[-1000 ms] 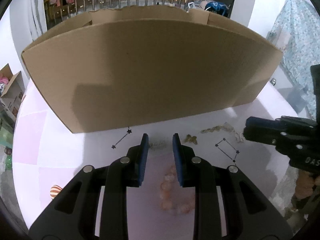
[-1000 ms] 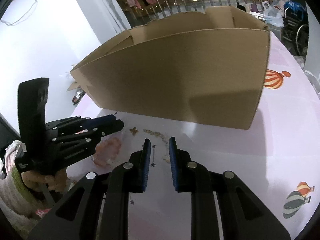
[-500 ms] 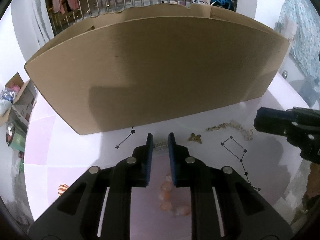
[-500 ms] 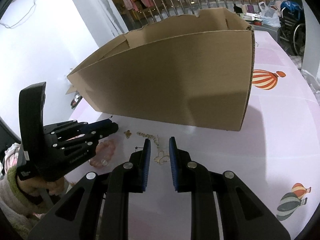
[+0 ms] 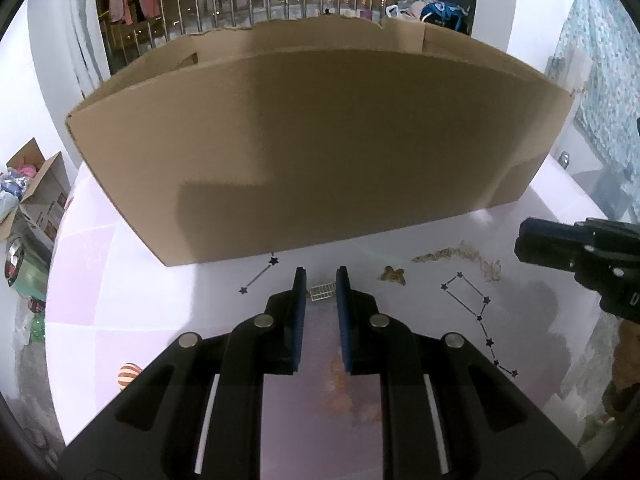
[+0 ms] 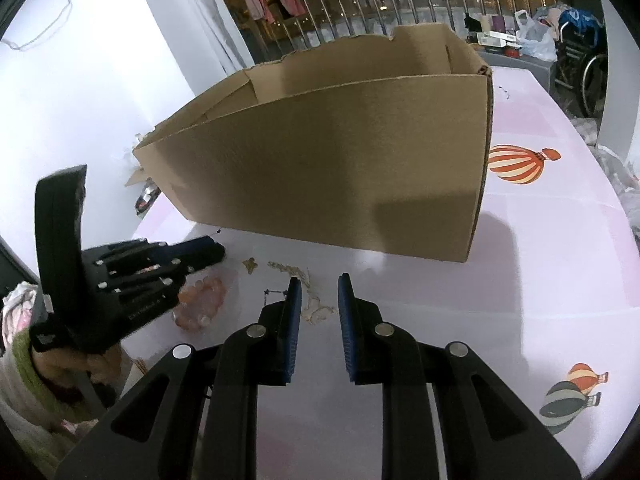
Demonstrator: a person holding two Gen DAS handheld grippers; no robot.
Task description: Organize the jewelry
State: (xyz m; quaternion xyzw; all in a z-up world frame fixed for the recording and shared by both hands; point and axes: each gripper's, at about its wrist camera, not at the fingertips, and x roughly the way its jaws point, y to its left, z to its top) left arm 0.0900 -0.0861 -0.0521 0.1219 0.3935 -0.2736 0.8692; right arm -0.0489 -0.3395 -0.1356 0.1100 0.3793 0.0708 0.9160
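Jewelry lies on the pale pink table in front of a big cardboard box point(image 5: 320, 152). My left gripper point(image 5: 321, 280) has its jaws narrowly apart around a small silver hair clip point(image 5: 321, 292) that lies on the table. A pink bead bracelet point(image 5: 348, 392) lies under it. A gold butterfly charm point(image 5: 394, 275) and a gold chain point(image 5: 448, 255) lie to the right. My right gripper point(image 6: 318, 286) is open over the gold chain point(image 6: 316, 308). The bracelet point(image 6: 200, 304) and the left gripper point(image 6: 208, 250) show at its left.
The open-topped box point(image 6: 340, 176) stands just behind the jewelry. The tablecloth point(image 6: 540, 272) has hot-air balloon prints. The right gripper point(image 5: 528, 240) shows at the right edge of the left wrist view. A cluttered carton point(image 5: 36, 196) sits off the table's left.
My left gripper narrowed from wide open and moved forward around the silver clip. My right gripper opened a little and shifted over the gold chain.
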